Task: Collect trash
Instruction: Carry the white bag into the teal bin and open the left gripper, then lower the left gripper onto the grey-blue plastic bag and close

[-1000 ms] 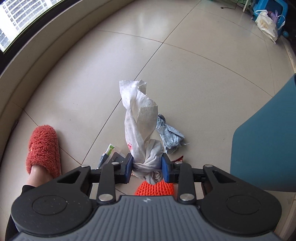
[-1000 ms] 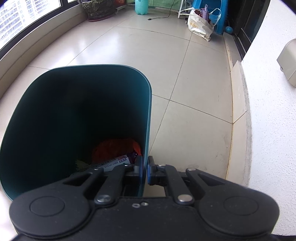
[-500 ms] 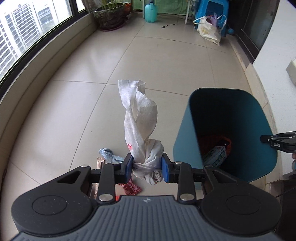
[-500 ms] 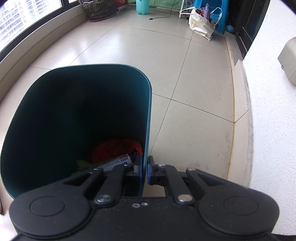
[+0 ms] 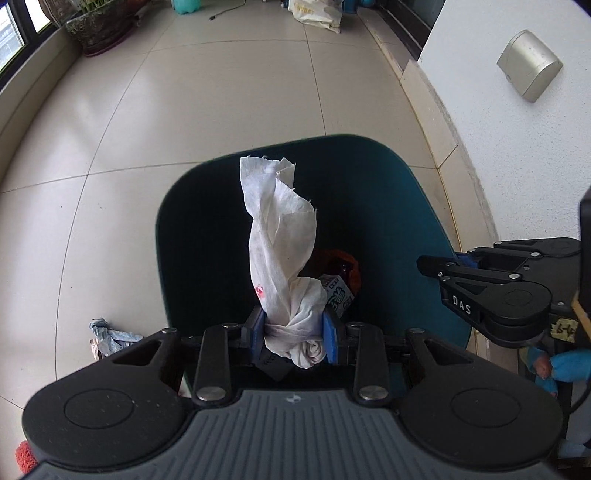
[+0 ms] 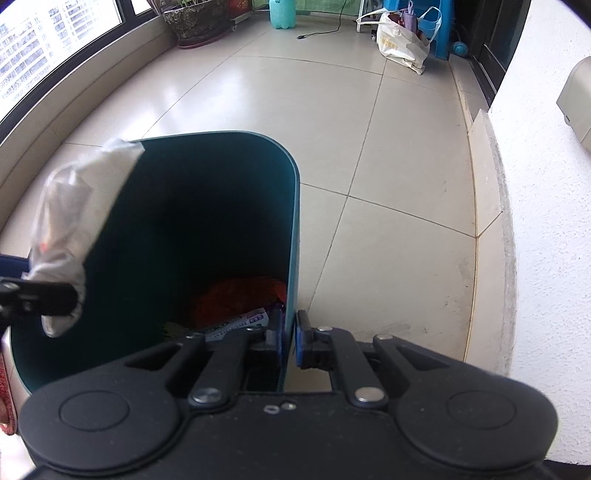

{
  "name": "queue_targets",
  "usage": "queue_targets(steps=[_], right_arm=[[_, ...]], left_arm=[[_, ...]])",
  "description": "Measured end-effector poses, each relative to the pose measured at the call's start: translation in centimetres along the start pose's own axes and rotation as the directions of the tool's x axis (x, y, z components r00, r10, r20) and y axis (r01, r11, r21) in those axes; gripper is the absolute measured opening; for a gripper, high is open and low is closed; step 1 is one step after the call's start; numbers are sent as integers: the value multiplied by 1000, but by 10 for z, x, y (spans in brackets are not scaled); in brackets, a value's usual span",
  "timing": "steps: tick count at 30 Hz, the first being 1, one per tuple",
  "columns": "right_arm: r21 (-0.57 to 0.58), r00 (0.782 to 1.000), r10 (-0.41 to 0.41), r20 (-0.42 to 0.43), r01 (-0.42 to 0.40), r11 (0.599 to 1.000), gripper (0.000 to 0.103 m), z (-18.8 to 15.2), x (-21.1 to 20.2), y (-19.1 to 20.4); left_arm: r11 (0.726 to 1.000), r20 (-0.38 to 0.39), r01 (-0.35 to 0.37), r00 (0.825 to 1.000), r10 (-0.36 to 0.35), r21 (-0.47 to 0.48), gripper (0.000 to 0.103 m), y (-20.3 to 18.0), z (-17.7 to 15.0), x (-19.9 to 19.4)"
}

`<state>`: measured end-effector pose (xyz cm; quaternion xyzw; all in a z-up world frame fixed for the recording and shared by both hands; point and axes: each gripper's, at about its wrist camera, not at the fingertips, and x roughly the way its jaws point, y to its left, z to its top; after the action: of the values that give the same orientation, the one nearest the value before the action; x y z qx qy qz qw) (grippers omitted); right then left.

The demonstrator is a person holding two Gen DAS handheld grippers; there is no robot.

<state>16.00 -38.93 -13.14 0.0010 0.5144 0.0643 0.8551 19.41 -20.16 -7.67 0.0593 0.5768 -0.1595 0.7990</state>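
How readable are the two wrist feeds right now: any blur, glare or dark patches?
Left wrist: sharp on the twisted tissue, bin interior dim, strong fisheye bending of the floor tiles. Right wrist: the tissue at the left edge is motion-smeared, window glare streaks the floor, the bin's depth is nearly black, and the rim between the right gripper pads is crisp.

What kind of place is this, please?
Probably an enclosed home balcony or sunroom: a tiled floor runs along a curved window that looks out on apartment towers, and a potted plant stands by the glass. A teal bin stands on the tiles.
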Motion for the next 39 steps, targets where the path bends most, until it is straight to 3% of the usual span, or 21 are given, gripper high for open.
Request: queue_targets(steps=[6, 17, 23, 25, 27, 29, 39], right_arm=[[4, 1000, 8, 1, -8, 1000, 6, 0, 1, -3], [3, 1000, 17, 1, -17, 1000, 7, -1, 1, -4], [5, 1000, 19, 0, -19, 1000, 7, 0, 1, -4], [6, 1000, 21, -1, -21, 1000, 7, 0, 1, -4], [4, 1000, 19, -1, -19, 1000, 7, 0, 0, -3], [4, 1000, 18, -2, -18, 1000, 7, 1, 0, -3], [3, 1000, 16, -3, -16, 1000, 7, 1, 0, -2]], left_arm=[[1000, -103, -18, 994, 19, 6, 31, -14, 3, 59], [999, -175, -42, 983, 44, 14, 31, -20, -3, 106], [1000, -147, -21, 989, 23, 20, 32, -23, -8, 104], [1000, -136, 5, 991, -4, 5, 40, -11, -5, 99], [999, -117, 34, 992, -36, -16, 59, -7, -6, 95], [999, -95, 40, 995, -43, -33, 67, -4, -7, 90], [995, -4, 95, 995, -95, -40, 67, 12, -13, 50]])
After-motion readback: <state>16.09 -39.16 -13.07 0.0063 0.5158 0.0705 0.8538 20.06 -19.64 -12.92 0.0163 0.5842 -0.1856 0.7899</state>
